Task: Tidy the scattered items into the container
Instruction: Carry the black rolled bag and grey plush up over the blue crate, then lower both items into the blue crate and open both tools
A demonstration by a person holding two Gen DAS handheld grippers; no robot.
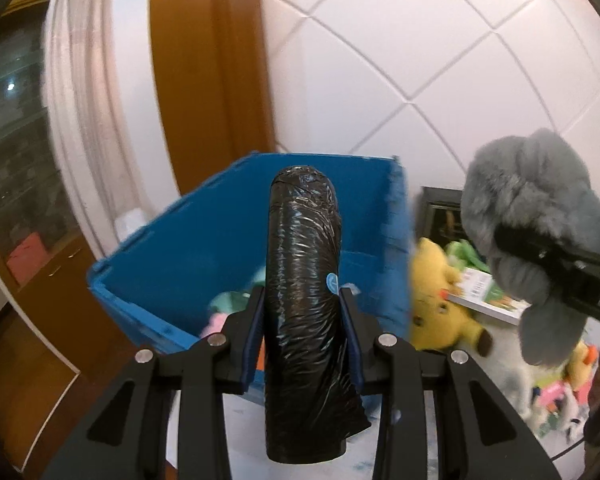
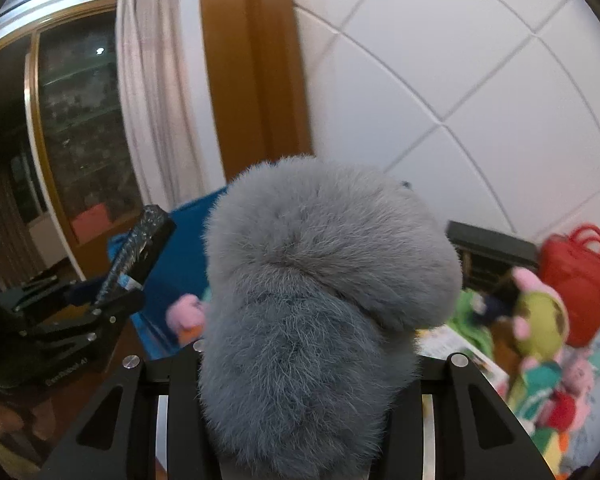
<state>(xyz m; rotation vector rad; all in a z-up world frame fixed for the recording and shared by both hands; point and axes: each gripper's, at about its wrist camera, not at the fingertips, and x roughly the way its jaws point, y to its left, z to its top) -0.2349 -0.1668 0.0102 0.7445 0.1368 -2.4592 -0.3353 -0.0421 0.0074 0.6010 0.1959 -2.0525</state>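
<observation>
Two grippers loaded, crate just ahead

Left gripper (image 1: 304, 320) is clenched on a black roll (image 1: 306, 300), upright between its pads, directly before the blue crate (image 1: 180, 256). Right gripper (image 2: 300, 360) grasps a grey plush (image 2: 320, 280), right of the crate. A yellow plush (image 1: 440, 304), a book (image 1: 488, 292) and a red bag (image 2: 580, 272) lie beyond the crate's right wall

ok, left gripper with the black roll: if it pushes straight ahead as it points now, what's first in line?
Likely the blue crate. The left gripper, shut on the black bag roll, points into the crate's open top, so the roll's tip would probably meet its inside or far wall first. Depth is unclear.
</observation>
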